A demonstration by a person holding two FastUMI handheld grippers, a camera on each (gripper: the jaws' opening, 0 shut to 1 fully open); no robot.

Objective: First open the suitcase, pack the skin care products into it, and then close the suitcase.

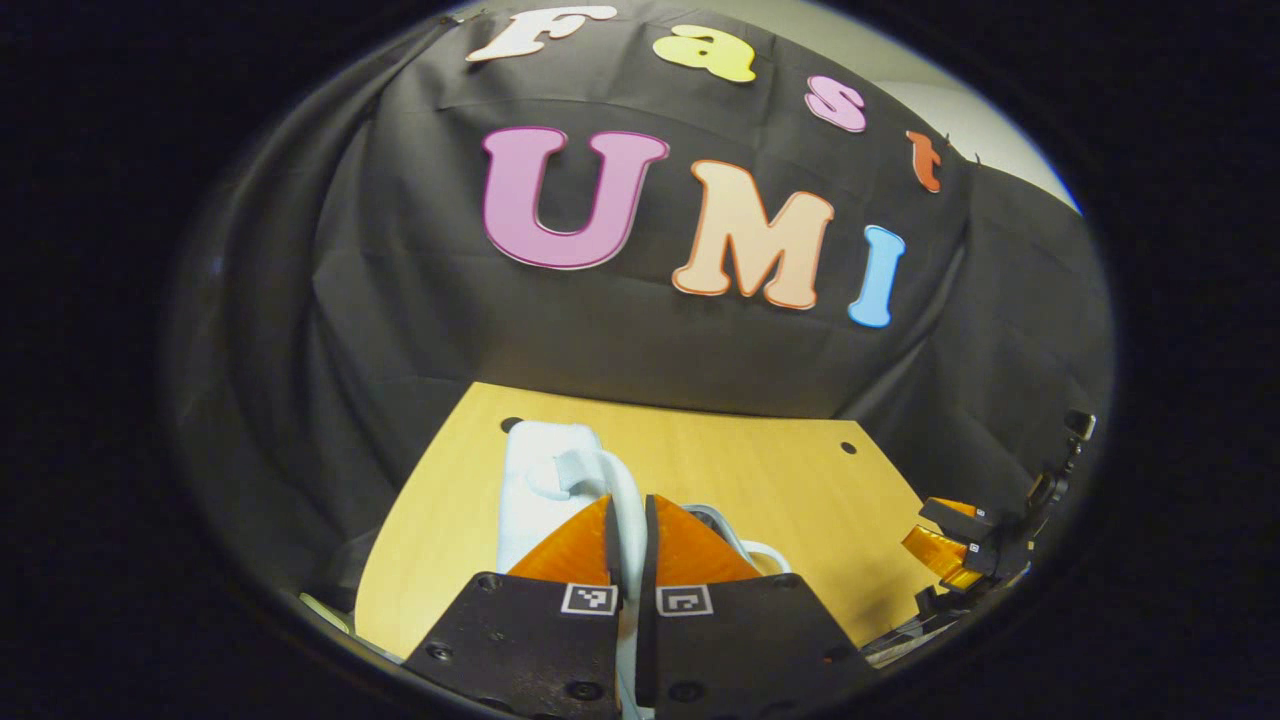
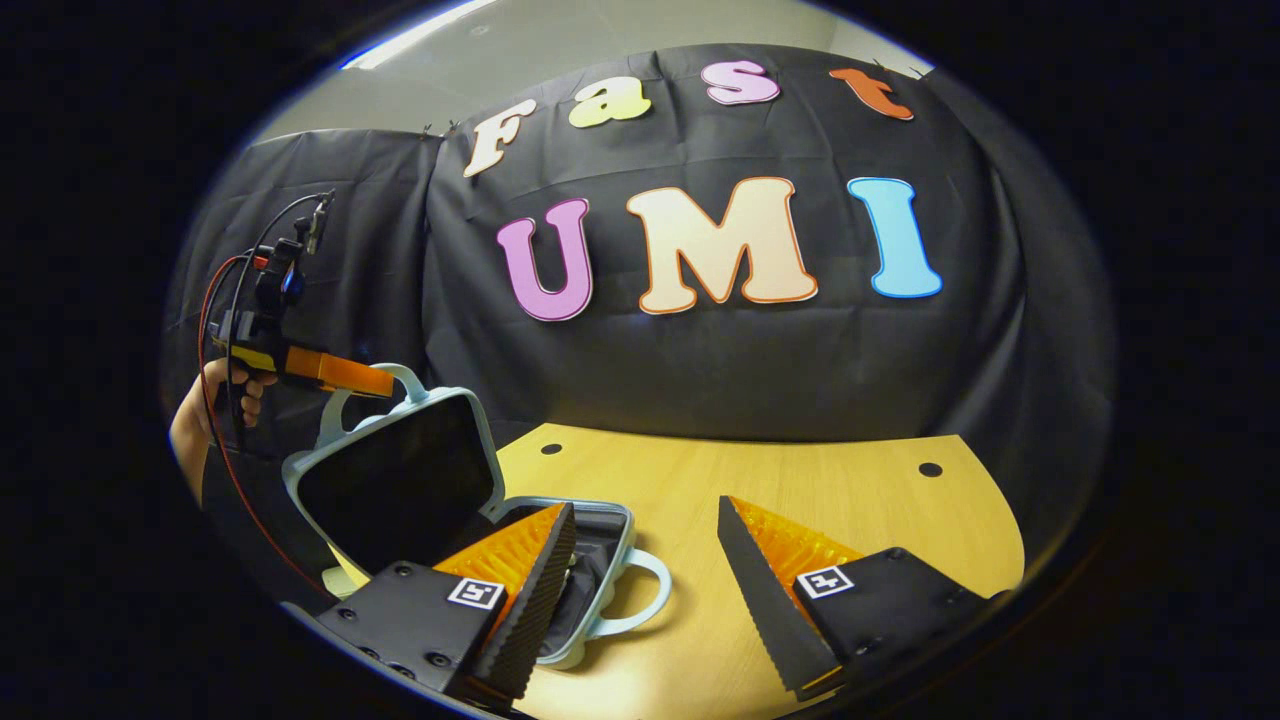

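Left gripper view: left gripper (image 1: 630, 520) pinches the handle (image 1: 612, 480) of the suitcase lid (image 1: 535, 490), fingers nearly together on it; bare table (image 1: 760, 470) beyond, right gripper (image 1: 965, 545) at far right. Right gripper view: right gripper (image 2: 645, 560) spread wide, holding nothing, low over the table's near edge. Suitcase (image 2: 600, 560) at table's left, lid raised steeply; a hand (image 2: 215, 400) holds the left gripper level at the handle.

Wall: black cloth (image 2: 700, 370), draped from 9 to 3 o'clock.
Table: pale wood (image 2: 800, 490), seen at 6 o'clock.
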